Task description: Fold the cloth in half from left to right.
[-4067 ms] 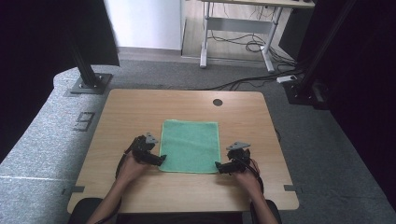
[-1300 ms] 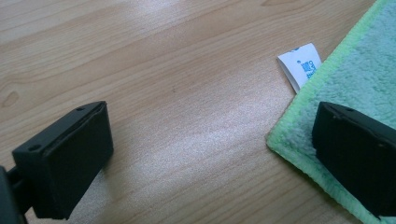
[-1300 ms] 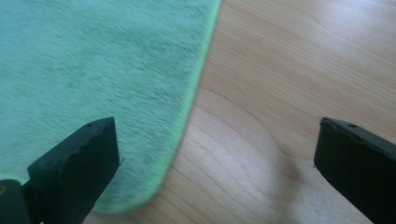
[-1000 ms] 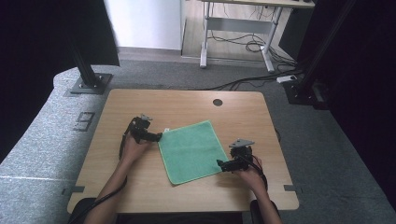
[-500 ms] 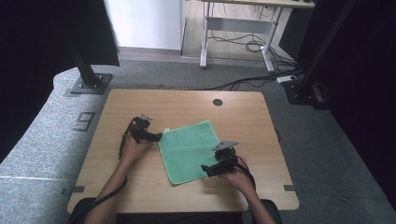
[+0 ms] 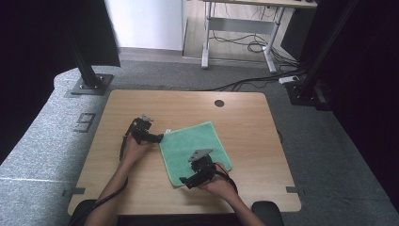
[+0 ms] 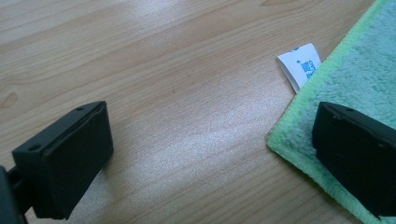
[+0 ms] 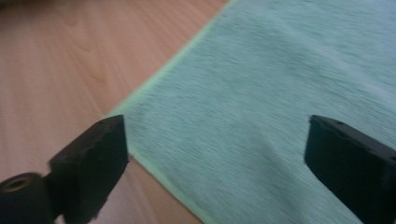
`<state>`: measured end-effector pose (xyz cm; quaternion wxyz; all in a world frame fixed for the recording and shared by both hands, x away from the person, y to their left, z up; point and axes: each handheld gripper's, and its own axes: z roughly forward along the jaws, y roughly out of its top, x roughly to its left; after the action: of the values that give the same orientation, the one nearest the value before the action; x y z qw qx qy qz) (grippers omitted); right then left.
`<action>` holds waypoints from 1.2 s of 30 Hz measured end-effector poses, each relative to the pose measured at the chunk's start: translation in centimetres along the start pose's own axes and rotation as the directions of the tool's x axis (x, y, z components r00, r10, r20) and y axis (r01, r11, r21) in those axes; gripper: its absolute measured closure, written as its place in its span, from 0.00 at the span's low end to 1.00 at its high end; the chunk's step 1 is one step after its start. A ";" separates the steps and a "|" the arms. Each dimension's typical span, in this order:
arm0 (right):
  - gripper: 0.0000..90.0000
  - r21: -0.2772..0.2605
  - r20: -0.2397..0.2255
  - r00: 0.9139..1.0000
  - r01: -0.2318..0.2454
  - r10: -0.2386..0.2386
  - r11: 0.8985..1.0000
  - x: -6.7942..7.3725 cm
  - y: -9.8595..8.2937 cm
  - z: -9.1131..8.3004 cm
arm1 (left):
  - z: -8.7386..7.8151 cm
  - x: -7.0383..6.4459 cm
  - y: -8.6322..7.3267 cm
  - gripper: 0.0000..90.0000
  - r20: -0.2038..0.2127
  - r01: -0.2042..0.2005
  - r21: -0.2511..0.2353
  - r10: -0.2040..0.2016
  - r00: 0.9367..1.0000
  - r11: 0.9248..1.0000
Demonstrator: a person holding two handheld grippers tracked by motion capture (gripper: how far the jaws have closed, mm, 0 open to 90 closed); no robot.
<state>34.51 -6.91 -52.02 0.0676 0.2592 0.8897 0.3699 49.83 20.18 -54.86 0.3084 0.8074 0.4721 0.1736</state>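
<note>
Green towel (image 6: 195,150) lies flat on the wooden table (image 6: 254,136), rotated askew, at about the centre of the tabletop. Its near edge, toward 6 o'clock, is partly covered by the right gripper (image 6: 188,180) in the high view. White care tag (image 7: 300,65) sticks out from under the towel hem in the left gripper view; print on it too small to read. Right gripper view is motion-blurred, towel texture smeared; the corner under the left-hand jaw is partly covered.

Left gripper (image 6: 158,138) sits at the towel's 9 o'clock corner. Jaws wide apart, nothing clamped; one jaw rests over the towel edge, the other over bare wood. Right gripper: jaws wide apart, empty, hovering over the towel's near-left corner at roughly 7 o'clock of the cloth.

Versus one second ago: right gripper has shifted from the towel's 4 o'clock edge leftward across the cloth. Left gripper unchanged in place. Towel position unchanged
</note>
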 end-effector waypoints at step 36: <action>0.96 0.087 -0.088 0.988 0.136 -0.128 0.987 4.2 1.4 3.5 | -1.3 -1.5 -0.2 0.96 0.151 -0.046 -0.028 0.050 0.987 0.999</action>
<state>32.55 -1.74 -53.28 0.0431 0.1869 0.9232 0.3332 48.28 19.40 -53.99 0.3490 0.8255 0.4256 0.1247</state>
